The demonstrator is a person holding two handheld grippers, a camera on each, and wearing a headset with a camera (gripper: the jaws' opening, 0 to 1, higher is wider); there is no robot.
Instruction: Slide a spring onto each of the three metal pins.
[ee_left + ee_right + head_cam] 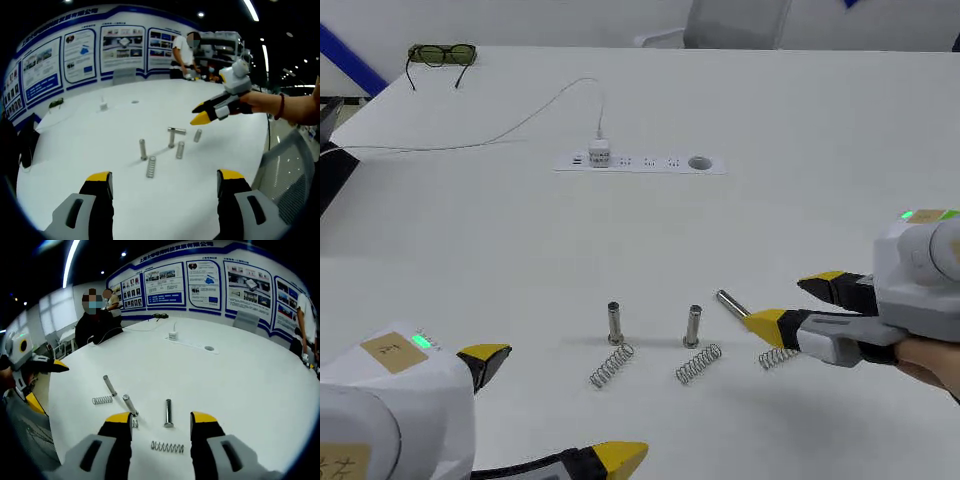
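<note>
Two metal pins [614,322] [693,326] stand upright near the front of the white table [750,110]. A third pin [730,302] lies on its side to their right. Three springs [612,365] [699,363] [778,357] lie flat just in front of the pins. My right gripper [792,303] hovers open by the lying pin and the rightmost spring, and in its own view the pin [168,412] and a spring [167,446] lie between the open fingers. My left gripper [552,407] is open at the bottom left, short of the pins [143,149].
A white power strip [640,162] with a plugged charger and cable lies mid-table. Dark glasses [440,53] rest at the far left corner. A chair [735,22] stands beyond the far edge. People [95,315] stand by the table's side.
</note>
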